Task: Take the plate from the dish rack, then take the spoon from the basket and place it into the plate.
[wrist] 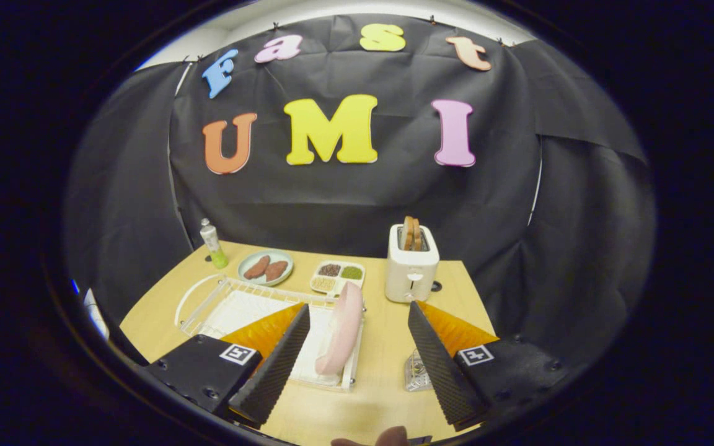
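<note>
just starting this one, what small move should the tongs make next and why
Probably ease the tongs straight forward and a little down toward the pink plate. The plate stands on edge in the dish rack, just ahead in the gap between the wide-open fingers, and neither touches it yet.

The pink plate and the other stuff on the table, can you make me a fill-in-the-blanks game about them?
1. The pink plate stands on its edge in the white dish ____.
2. Two slices of ____ stick up out of the white toaster.
3. The tongs are ____, with nothing held between their fingers.
4. The green-bottomed bottle stands beside the round dish holding two ____ pieces of food.

Missing words: rack; bread; open; brown
</note>
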A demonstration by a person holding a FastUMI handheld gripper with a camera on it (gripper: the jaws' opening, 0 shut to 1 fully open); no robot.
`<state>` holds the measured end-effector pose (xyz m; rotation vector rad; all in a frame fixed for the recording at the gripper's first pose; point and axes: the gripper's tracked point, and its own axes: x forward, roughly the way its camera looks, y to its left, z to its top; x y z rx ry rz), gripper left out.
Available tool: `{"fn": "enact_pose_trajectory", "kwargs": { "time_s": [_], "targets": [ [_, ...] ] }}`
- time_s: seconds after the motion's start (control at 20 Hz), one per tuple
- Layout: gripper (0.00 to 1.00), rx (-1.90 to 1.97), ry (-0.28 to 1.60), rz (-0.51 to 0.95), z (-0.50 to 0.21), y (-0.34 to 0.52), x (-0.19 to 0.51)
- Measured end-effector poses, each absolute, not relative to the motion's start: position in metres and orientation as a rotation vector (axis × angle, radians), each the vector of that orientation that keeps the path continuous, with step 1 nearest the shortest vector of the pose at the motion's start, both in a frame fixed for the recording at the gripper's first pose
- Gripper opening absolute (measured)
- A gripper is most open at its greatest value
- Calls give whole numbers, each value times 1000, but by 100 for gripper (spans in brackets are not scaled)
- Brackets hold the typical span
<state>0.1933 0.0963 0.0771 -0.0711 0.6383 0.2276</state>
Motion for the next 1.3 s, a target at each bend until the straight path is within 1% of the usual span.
{"fn": "enact_pose_trajectory", "kwargs": {
  "time_s": [0.25, 0.4, 0.45, 0.6, 0.65, 0.7, 0.85, 1.05, 1.3],
  "targets": [
    [100, -38, 853, 190, 34, 111, 228],
    [100, -46, 916, 140, 16, 110, 248],
    [96, -51, 928, 130, 14, 109, 254],
    [92, -10, 968, 125, 1, 118, 264],
    [85, 7, 990, 124, -5, 120, 264],
    [82, 28, 1016, 122, -13, 125, 263],
    [64, 104, 1102, 109, -33, 136, 259],
    [39, 69, 1130, 41, -32, 132, 257],
    [37, -9, 1131, -13, -16, 136, 254]
  ]
}}
